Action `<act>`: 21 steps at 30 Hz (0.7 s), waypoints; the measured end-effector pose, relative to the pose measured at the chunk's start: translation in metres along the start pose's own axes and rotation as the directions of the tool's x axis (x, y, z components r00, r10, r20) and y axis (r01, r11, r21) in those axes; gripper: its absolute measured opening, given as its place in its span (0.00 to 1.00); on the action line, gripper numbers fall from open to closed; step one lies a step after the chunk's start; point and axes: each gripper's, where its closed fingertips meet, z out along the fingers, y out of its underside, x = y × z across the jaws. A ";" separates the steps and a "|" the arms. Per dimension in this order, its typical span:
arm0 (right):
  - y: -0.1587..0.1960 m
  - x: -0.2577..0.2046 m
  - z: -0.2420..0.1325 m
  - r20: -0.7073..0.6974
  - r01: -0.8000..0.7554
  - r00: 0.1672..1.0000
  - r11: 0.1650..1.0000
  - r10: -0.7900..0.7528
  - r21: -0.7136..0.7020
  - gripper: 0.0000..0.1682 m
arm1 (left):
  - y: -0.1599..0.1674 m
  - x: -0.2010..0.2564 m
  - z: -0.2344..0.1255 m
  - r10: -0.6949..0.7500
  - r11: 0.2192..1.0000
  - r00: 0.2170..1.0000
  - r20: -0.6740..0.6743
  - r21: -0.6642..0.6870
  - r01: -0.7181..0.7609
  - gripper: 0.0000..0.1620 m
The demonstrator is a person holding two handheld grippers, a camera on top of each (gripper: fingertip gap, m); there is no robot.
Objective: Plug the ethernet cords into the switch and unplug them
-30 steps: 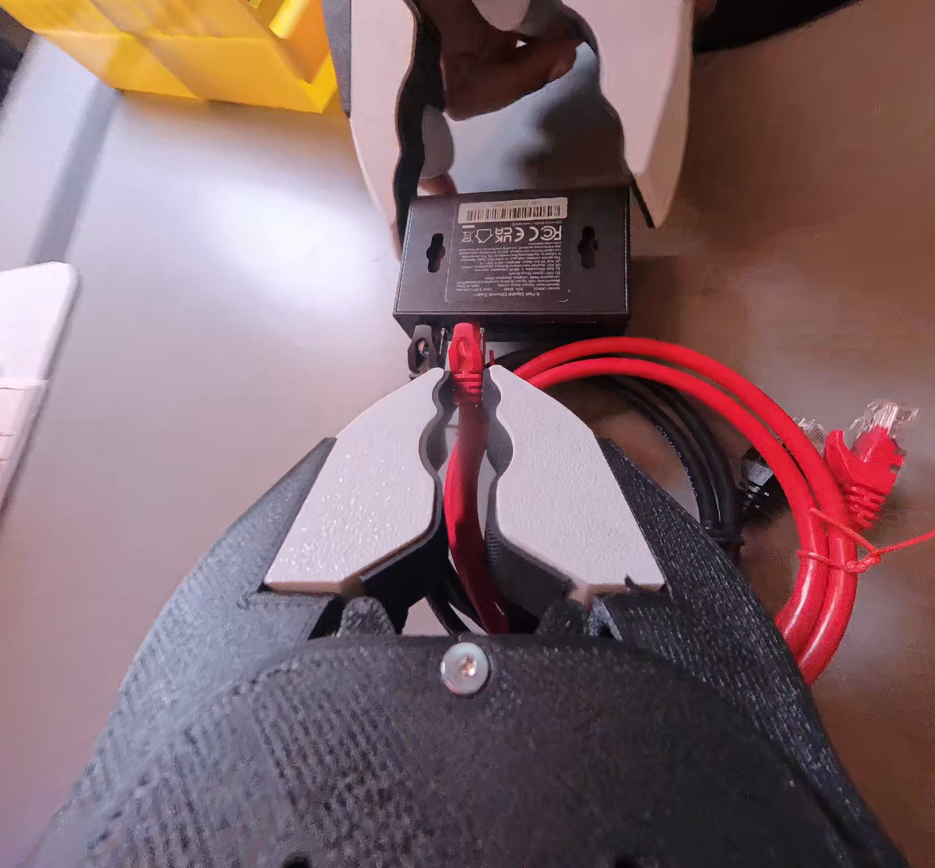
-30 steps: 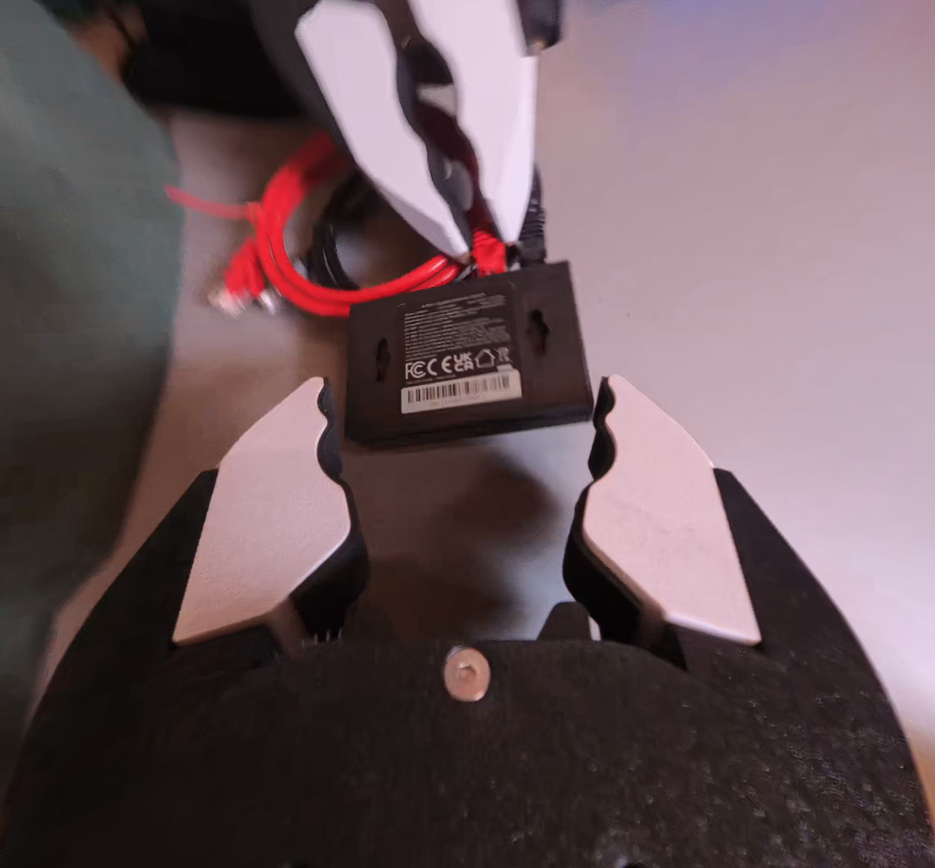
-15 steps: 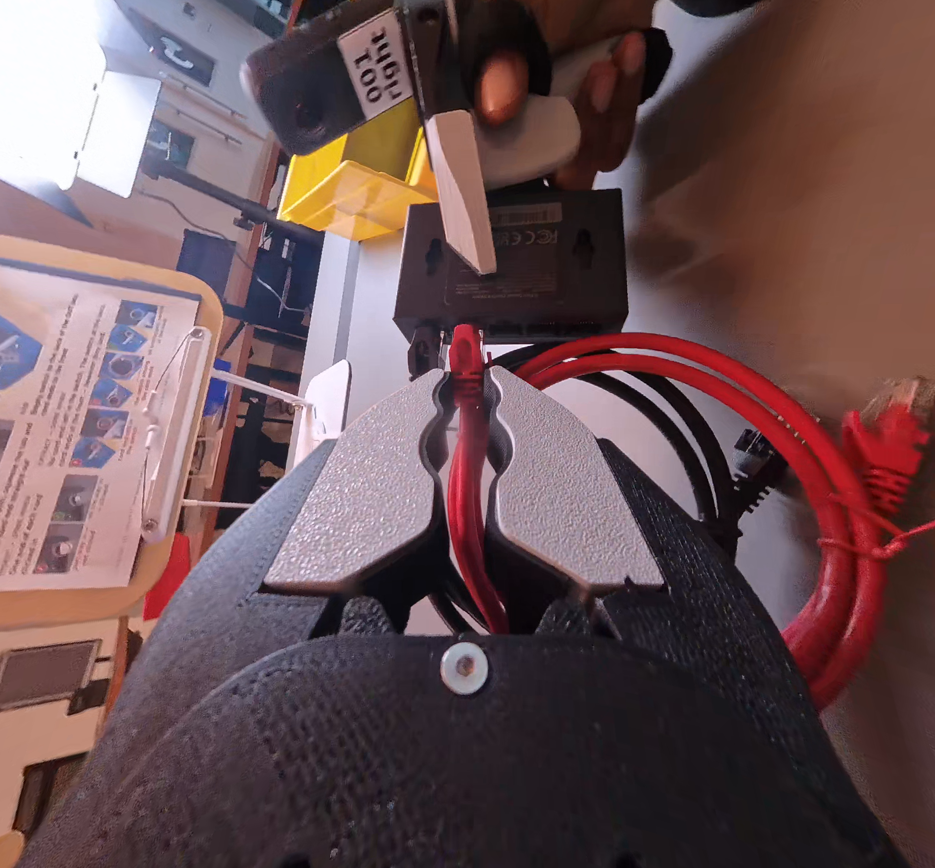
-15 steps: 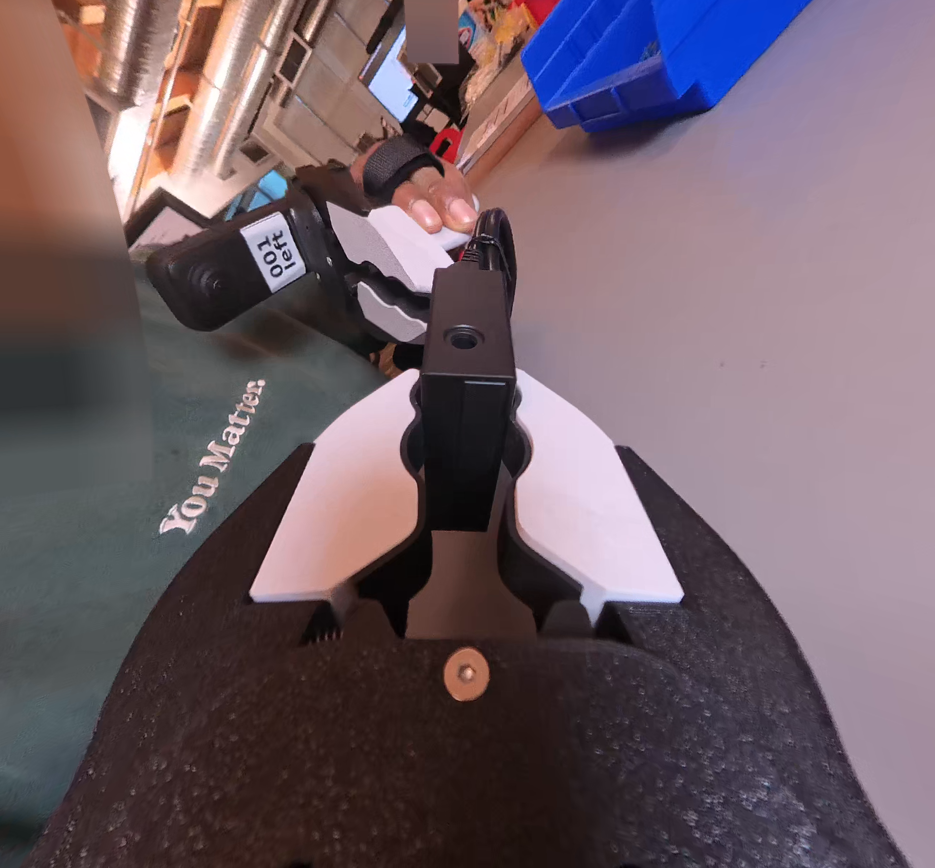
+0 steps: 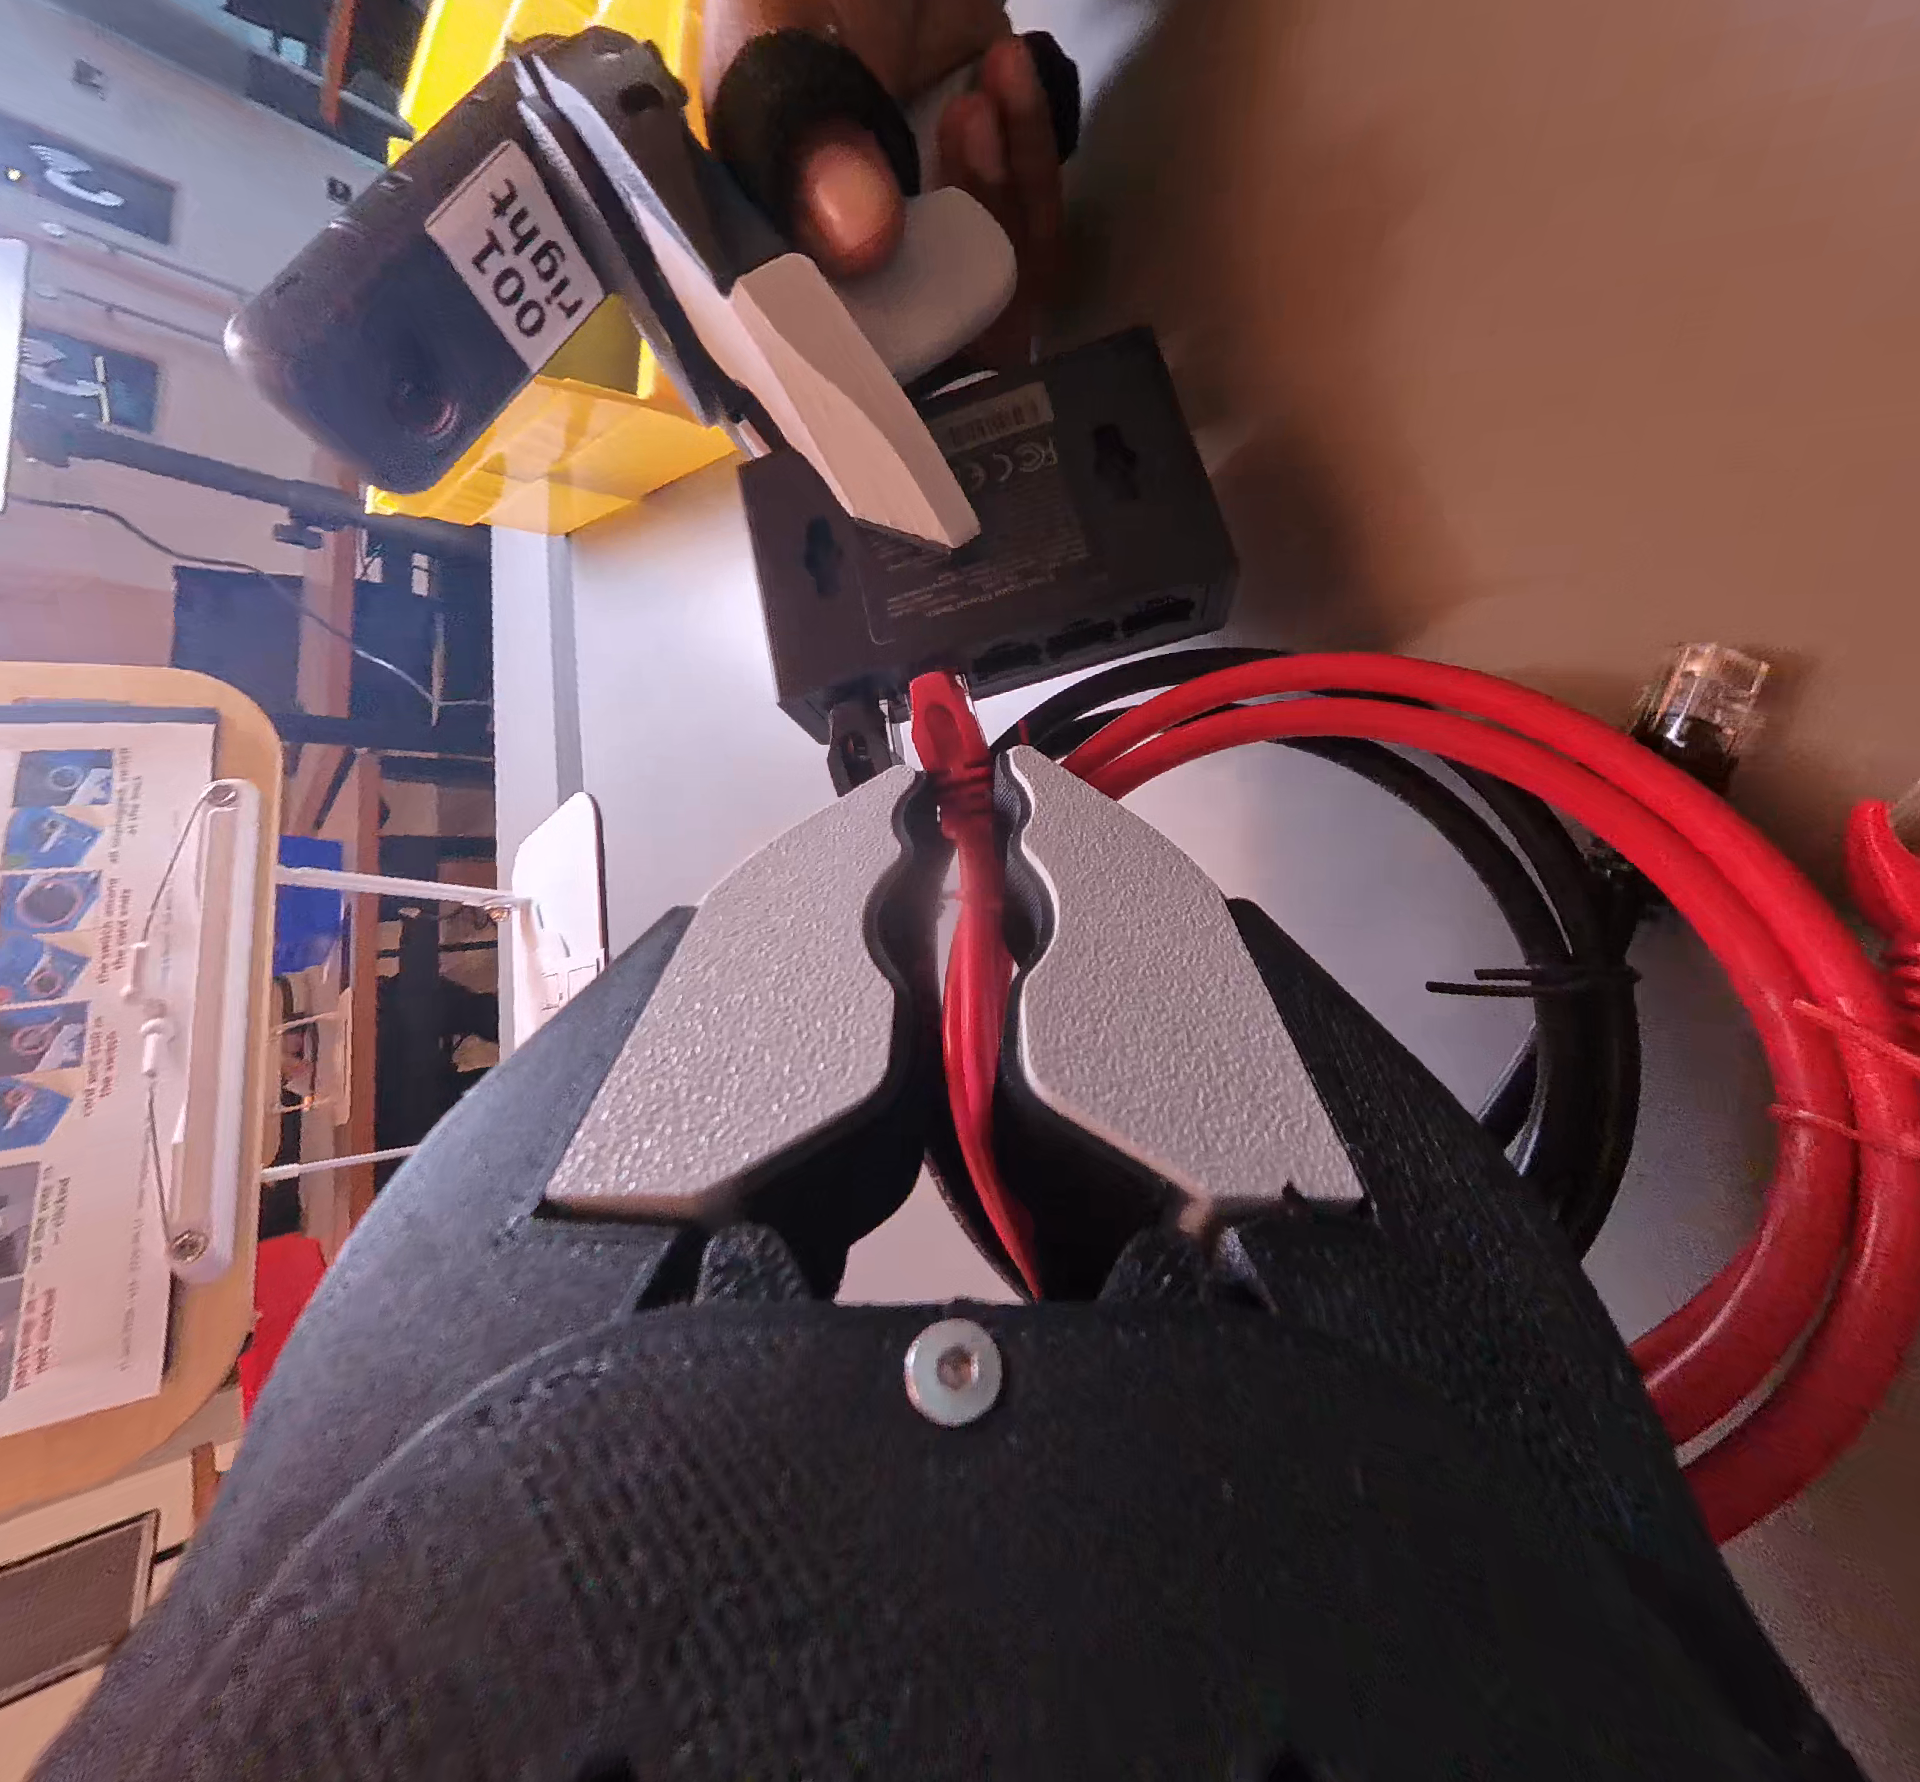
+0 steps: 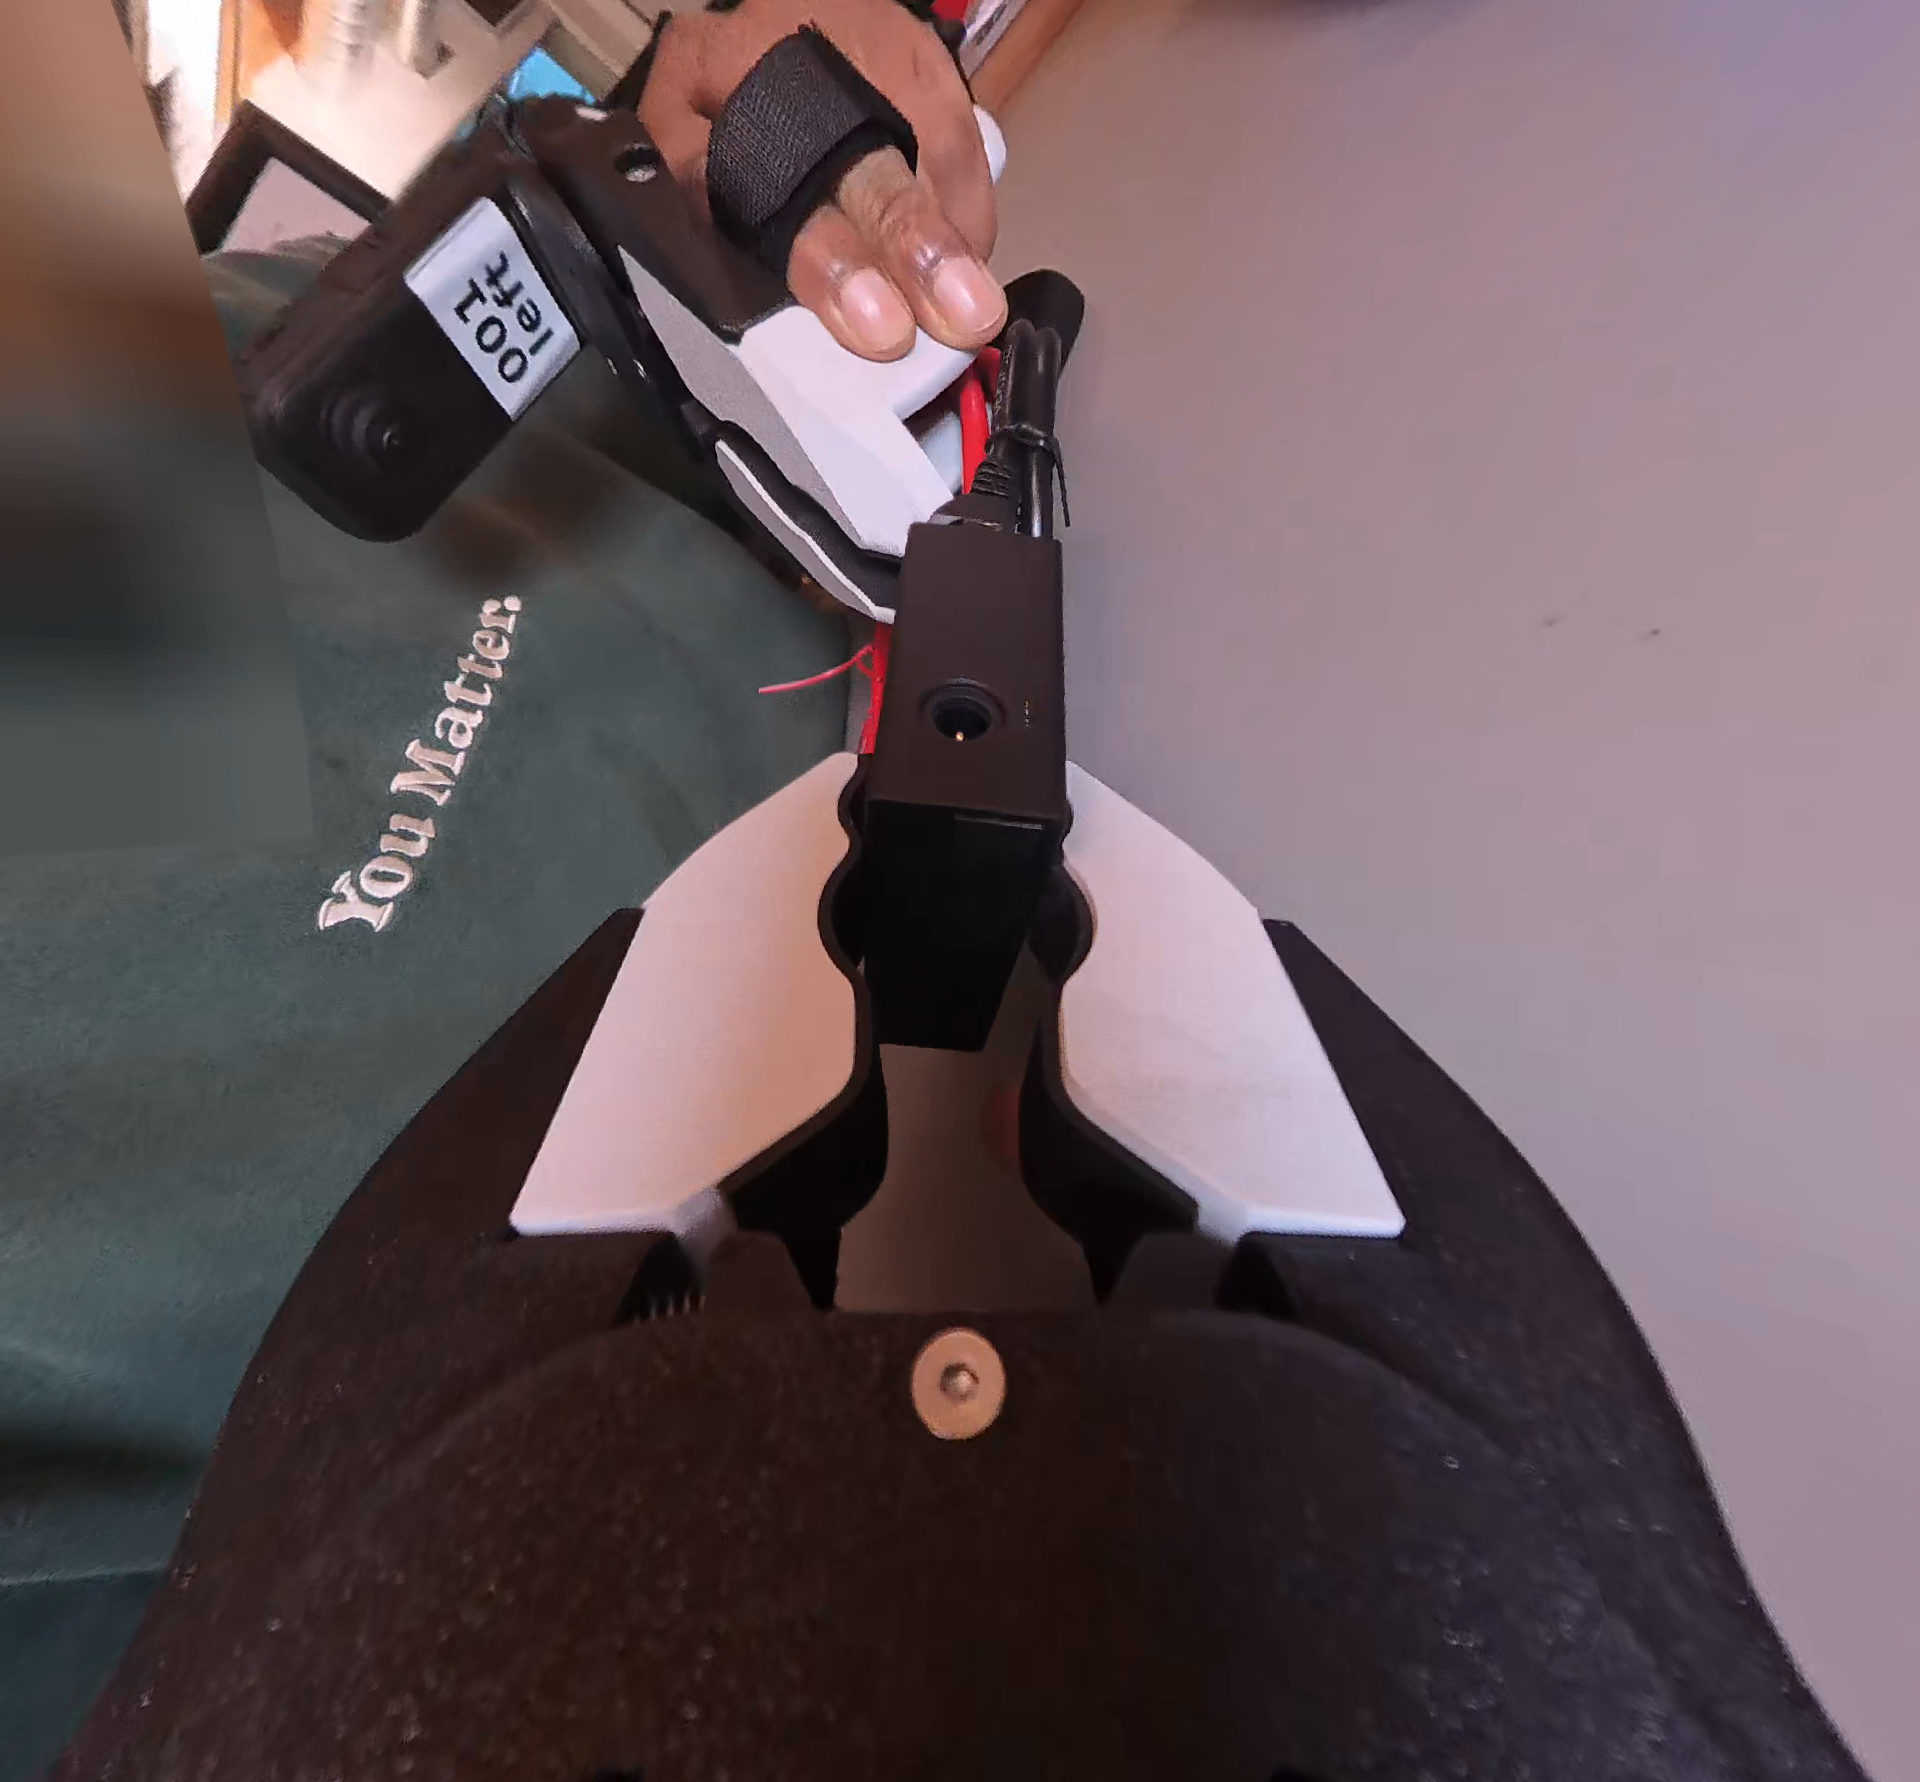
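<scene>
Gripping the red ethernet cord (image 5: 971,994) just behind its connector boot, the left gripper (image 5: 961,782) was recorded with its grey fingers (image 5: 769,1005) clenched on the cable, the red plug (image 5: 940,709) seated in a port near the left end of the black switch (image 5: 1049,579). The switch was observed lifted off the grey table (image 6: 1507,485) and clamped edgewise in the right gripper (image 6: 956,797), whose white fingers (image 6: 717,1036) were closed on both of its broad faces; its round power socket (image 6: 951,719) was turned toward the right wrist camera. Three ports to the right of the plugged one were seen unoccupied. The remaining loop of the red cord was noted coiled on the table to the right, bundled beside a black cable (image 5: 1590,1026); a clear-tipped black connector (image 5: 1699,704) and a second red boot (image 5: 1886,859) lay near the frame's right edge. A yellow bin (image 5: 551,444) was visible behind the switch, and a person's hand (image 6: 862,174) held the left gripper.
</scene>
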 end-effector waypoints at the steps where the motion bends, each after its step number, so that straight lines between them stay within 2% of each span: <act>1: 0.002 0.000 0.001 0.003 -0.003 1.000 1.000 0.004 -0.015 0.16 | 0.000 0.002 0.001 0.014 1.000 1.000 -0.014 -0.001 -0.014 0.06; 7: 0.006 0.005 0.002 -0.008 -0.028 1.000 0.999 0.027 -0.042 0.16 | 0.006 0.006 0.005 0.025 1.000 0.999 -0.032 -0.013 -0.025 0.06; 12: -0.006 0.017 0.003 -0.023 -0.160 0.987 0.986 0.161 0.038 0.17 | 0.022 -0.002 0.009 -0.092 0.995 0.996 -0.015 -0.043 0.091 0.06; 16: -0.012 0.017 0.006 0.000 -0.185 0.983 0.981 0.185 0.058 0.17 | 0.026 -0.004 0.004 -0.132 0.989 0.991 0.001 -0.062 0.132 0.07; 17: -0.013 0.017 0.006 0.006 -0.189 0.982 0.980 0.189 0.058 0.17 | 0.026 -0.004 0.002 -0.152 0.986 0.988 -0.002 -0.064 0.151 0.07; 18: -0.012 0.019 0.005 -0.006 -0.192 0.981 0.980 0.192 0.057 0.17 | 0.030 -0.005 -0.001 -0.173 0.982 0.985 0.000 -0.079 0.172 0.12; 21: -0.013 0.020 0.001 0.004 -0.203 0.979 0.976 0.203 0.073 0.17 | 0.038 -0.006 -0.010 -0.350 0.935 0.936 -0.037 -0.074 0.347 0.17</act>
